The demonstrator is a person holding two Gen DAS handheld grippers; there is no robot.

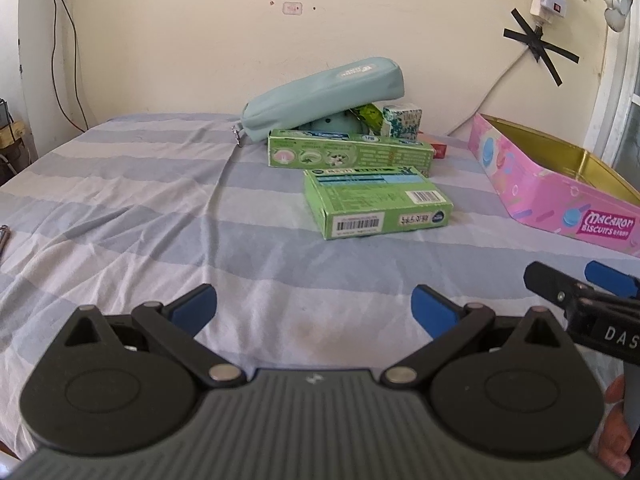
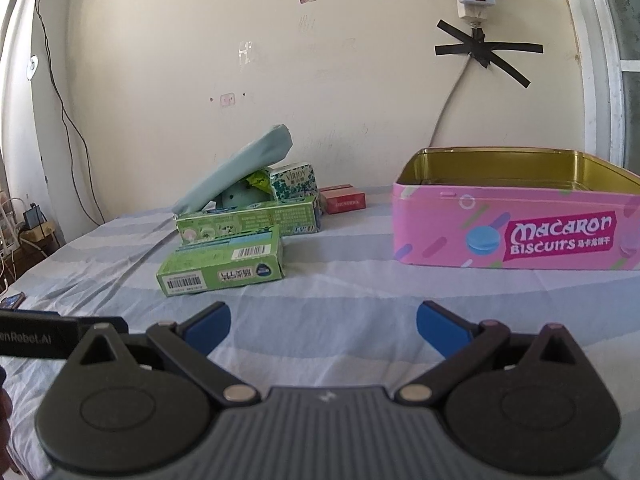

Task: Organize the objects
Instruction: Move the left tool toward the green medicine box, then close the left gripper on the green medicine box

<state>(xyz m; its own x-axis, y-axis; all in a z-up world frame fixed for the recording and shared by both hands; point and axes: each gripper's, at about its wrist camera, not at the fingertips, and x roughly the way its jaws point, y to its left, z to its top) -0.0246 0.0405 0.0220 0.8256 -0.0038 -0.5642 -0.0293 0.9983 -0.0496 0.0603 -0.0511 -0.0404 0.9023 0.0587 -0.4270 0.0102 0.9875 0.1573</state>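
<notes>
Both grippers hover low with jaws spread and empty; the nearest green box (image 2: 222,266) lies flat on the bedsheet (image 2: 340,292), ahead-left of the right gripper (image 2: 323,326), ahead-right of the left gripper (image 1: 314,310); its long axis runs left-right; the open pink tin (image 2: 516,224) sits right.

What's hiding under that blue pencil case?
Under the pencil case peek a round teal item and a green wrapper, propped beside a floral box. Their lower parts are covered.

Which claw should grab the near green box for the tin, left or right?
Either could; slight edge to the right claw. Both are open and empty. The near green box lies slightly left of its axis, with the pink macaron biscuit tin open just to its right, a short carry.
</notes>
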